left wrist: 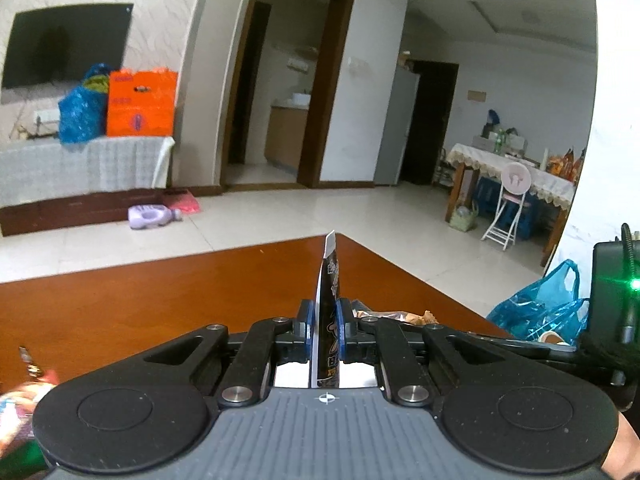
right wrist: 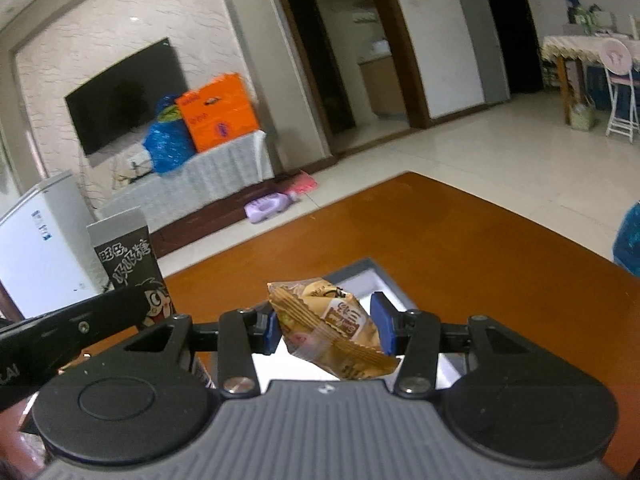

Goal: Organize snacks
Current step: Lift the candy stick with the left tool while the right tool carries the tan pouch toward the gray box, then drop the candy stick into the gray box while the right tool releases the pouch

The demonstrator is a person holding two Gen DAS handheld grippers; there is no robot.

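My left gripper (left wrist: 325, 322) is shut on a flat black snack pouch (left wrist: 329, 312) with a white top edge, held upright and edge-on above the brown table (left wrist: 160, 304). The same pouch (right wrist: 128, 276) shows at the left of the right wrist view, with cartoon print. My right gripper (right wrist: 326, 326) is shut on a tan wrapped biscuit packet (right wrist: 332, 326), held above a grey-rimmed white box (right wrist: 384, 280) on the table. The tan packet also shows in the left wrist view (left wrist: 400, 315), just right of my left fingers.
A blue plastic bag (left wrist: 540, 308) sits off the table's right edge. More snack wrappers (left wrist: 24, 384) lie at the lower left. A purple bottle (left wrist: 150, 216) lies on the tiled floor. A dining table and white chair (left wrist: 508, 208) stand far right.
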